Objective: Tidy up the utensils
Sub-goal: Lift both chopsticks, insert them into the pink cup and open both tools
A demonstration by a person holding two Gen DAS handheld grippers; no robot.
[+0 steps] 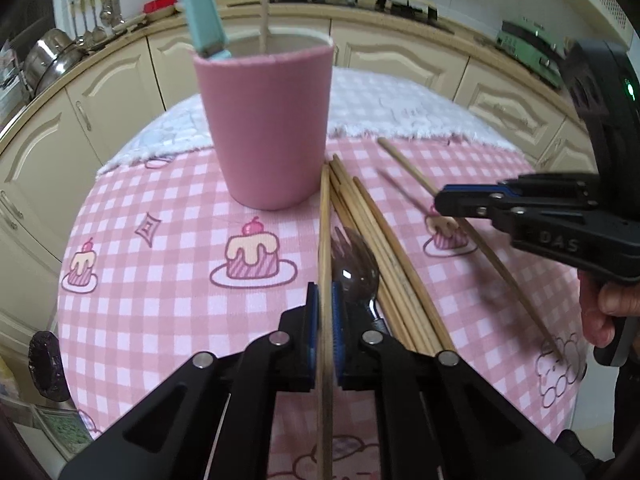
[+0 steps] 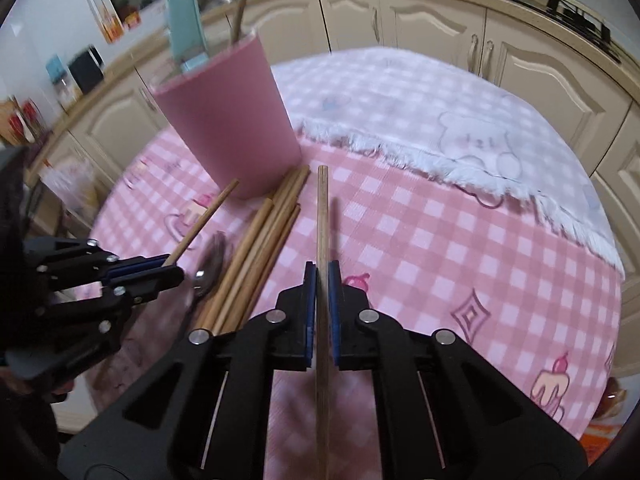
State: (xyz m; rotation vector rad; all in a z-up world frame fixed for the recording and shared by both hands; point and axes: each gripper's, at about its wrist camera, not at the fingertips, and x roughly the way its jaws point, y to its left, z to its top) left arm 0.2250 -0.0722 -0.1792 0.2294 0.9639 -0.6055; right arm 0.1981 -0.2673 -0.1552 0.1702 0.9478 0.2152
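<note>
Round table (image 1: 168,216) under a pink checked cloth printed with cakes; a white fluffy cloth (image 1: 400,112) overlaps its far half. Pink cup (image 1: 267,120) stands upright near the middle of the table, holding a teal-handled utensil (image 1: 202,12) and one wooden stick (image 1: 264,4), both leaning out over the rim. Just right of the cup's base lies a loose pile of chopsticks (image 1: 384,256), running from near to far and fanned slightly, with a dark metal spoon (image 1: 356,268) lying against its left side, bowl pointing far; the pile partly covers the spoon's handle. Left gripper (image 1: 326,308): fingers closed down to a narrow gap on a single chopstick (image 1: 325,216), which runs forward toward the cup's base and passes just beside the spoon and pile. In the left wrist view the pile crowds the right finger. Right gripper (image 2: 322,292): fingers likewise pinched on another chopstick (image 2: 322,216), its far tip raised clear of the cloth, to the right of the pile and well apart from the cup. Whether the held chopstick in the left gripper touches the cloth cannot be told. Surroundings: cream cabinet doors (image 2: 440,12) curve round the far side, steel pots (image 1: 48,60) and hanging ladles at far left on the counter, a stove at far right.
</note>
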